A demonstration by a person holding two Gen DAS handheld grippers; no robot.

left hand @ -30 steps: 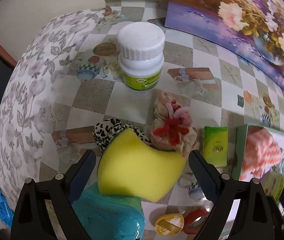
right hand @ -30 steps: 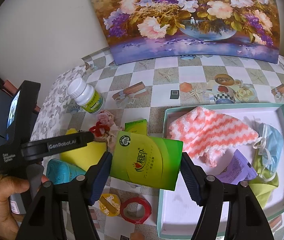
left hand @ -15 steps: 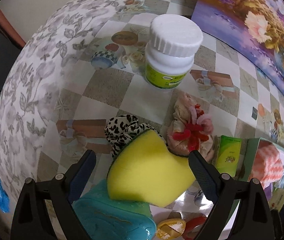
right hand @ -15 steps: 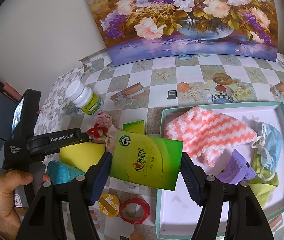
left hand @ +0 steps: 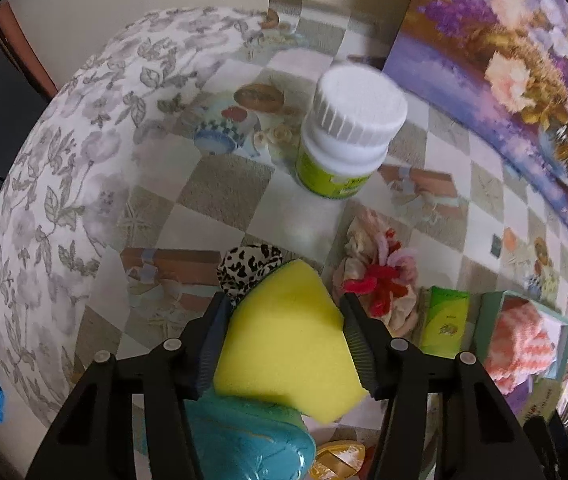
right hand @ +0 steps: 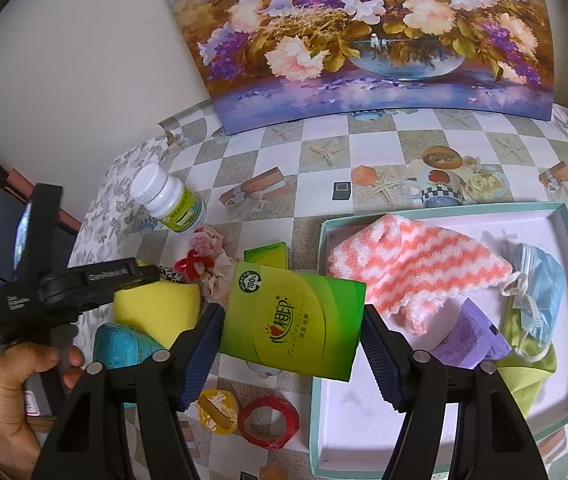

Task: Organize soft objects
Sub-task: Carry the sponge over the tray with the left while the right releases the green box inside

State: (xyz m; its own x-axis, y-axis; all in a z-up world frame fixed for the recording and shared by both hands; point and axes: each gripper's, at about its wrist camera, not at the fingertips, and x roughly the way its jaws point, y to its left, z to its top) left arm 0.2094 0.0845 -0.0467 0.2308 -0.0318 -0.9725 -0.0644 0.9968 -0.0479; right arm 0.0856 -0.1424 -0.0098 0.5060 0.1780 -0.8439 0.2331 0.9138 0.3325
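The left gripper (left hand: 284, 340) is closing its jaws on the yellow sponge (left hand: 288, 344), and both pads already press into its sides so that the foam narrows between them. The sponge lies partly on a teal case (left hand: 244, 440), with a leopard-print scrunchie (left hand: 250, 270) just behind it and a bundle of pink and red hair ties (left hand: 380, 284) to its right. A white bottle with a green label (left hand: 348, 132) stands farther back on the checked tablecloth (left hand: 220, 188).

The right gripper (right hand: 292, 340) is clamped on a green tissue pack (right hand: 294, 322), held tilted above the table beside the left rim of the tray (right hand: 564, 412). In the tray lie a pink striped cloth (right hand: 408, 264), a blue face mask (right hand: 540, 284), a purple packet (right hand: 470, 340) and a lime green cloth (right hand: 524, 372). A small green box (right hand: 266, 254) sits just behind the tissue pack, and a yellow tape roll (right hand: 218, 408) and a red tape roll (right hand: 270, 420) lie in front of it. A hand (right hand: 16, 396) grips the handle of the left gripper. A flower painting (right hand: 364, 32) leans on the wall
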